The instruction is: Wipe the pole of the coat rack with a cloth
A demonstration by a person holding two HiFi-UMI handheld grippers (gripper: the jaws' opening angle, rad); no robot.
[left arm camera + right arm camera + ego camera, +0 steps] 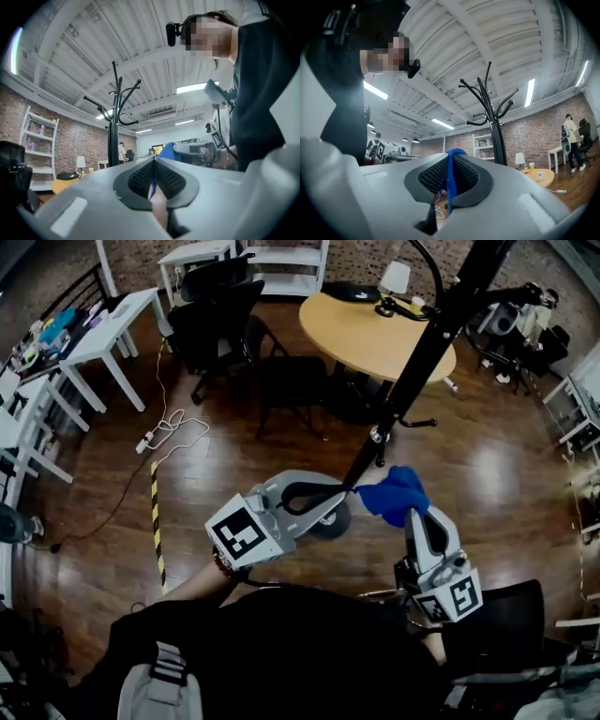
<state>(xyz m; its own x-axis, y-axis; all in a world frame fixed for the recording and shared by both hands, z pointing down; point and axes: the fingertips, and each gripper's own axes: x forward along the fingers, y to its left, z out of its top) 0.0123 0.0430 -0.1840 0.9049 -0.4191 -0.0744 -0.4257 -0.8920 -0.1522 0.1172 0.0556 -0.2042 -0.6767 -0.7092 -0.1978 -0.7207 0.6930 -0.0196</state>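
Observation:
The black coat rack pole (422, 352) slants from the top right down toward me in the head view, and it stands upright with its curved hooks in the left gripper view (113, 140) and the right gripper view (497, 140). A blue cloth (394, 493) hangs bunched just right of the pole's lower part. My right gripper (413, 513) is shut on the cloth (450, 173), which shows as a blue fold between its pads. My left gripper (349, 490) meets the cloth's left edge beside the pole. Its jaws (153, 165) are shut with a thin blue strip of cloth (151, 189) between them.
A round wooden table (375, 334) with a lamp (396, 277) stands behind the pole. Black chairs (225, 315) and a white desk (112, 324) are at the back left. A white cable (169, 427) and striped tape (157, 521) lie on the floor. Another black chair (497, 624) is at my right.

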